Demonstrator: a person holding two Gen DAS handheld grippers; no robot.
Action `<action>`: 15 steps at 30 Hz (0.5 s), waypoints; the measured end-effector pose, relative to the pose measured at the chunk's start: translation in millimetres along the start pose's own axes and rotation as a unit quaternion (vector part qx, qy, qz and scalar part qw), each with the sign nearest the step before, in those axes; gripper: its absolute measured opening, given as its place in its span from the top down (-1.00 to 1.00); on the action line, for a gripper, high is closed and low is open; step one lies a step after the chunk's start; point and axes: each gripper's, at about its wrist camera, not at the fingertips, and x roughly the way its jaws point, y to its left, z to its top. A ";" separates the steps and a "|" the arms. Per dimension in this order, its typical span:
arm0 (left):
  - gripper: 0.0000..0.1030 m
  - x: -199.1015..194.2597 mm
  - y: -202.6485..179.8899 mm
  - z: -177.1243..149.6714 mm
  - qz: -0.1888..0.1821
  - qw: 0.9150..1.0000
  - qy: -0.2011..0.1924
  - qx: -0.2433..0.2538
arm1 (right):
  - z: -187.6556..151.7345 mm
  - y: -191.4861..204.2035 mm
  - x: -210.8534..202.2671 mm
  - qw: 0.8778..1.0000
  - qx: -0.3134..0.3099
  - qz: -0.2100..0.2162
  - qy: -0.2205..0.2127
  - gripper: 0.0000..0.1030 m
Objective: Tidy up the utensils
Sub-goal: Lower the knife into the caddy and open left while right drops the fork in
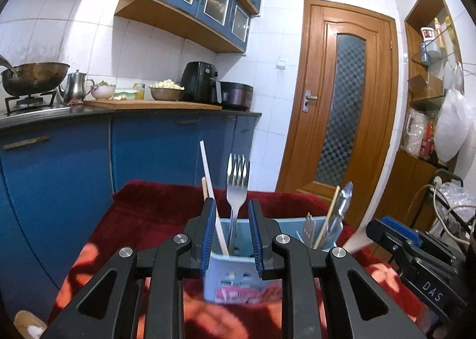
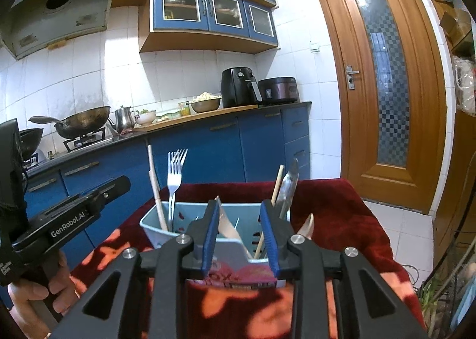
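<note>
With forks (image 1: 237, 187) and chopsticks (image 1: 211, 190) standing in the blue caddy (image 2: 166, 227) on the red cloth (image 2: 327, 199), both our tools, left (image 1: 231, 233) and right (image 2: 240, 235), hover spread and empty, so sorting looks nearly finished; next we should check for strays.

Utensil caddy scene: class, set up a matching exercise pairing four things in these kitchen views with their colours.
Things:
1. utensil caddy
2. fork
3. cloth
4. door

Colours:
A. wood brown
B. silver
C. light blue
D. dark red

Pairs: 1-C, 2-B, 3-D, 4-A
</note>
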 end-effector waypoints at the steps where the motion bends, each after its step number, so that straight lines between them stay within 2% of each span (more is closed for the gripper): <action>1: 0.56 -4.4 0.0 -2.1 0.002 1.000 0.004 0.001 | -2.9 0.7 -3.9 1.000 0.001 0.000 0.003 0.34; 12: 0.56 -39.6 6.4 -20.4 0.012 0.999 0.037 0.003 | -22.6 12.4 -38.6 1.000 0.002 -0.003 0.018 0.30; 13: 0.52 -42.8 6.9 -22.9 0.012 0.999 0.039 0.002 | -24.5 14.1 -41.6 1.000 0.002 -0.003 0.018 0.24; 15: 0.20 -51.6 8.4 -29.4 0.015 0.999 0.040 0.000 | -29.4 16.2 -49.5 1.000 0.004 -0.003 0.020 0.07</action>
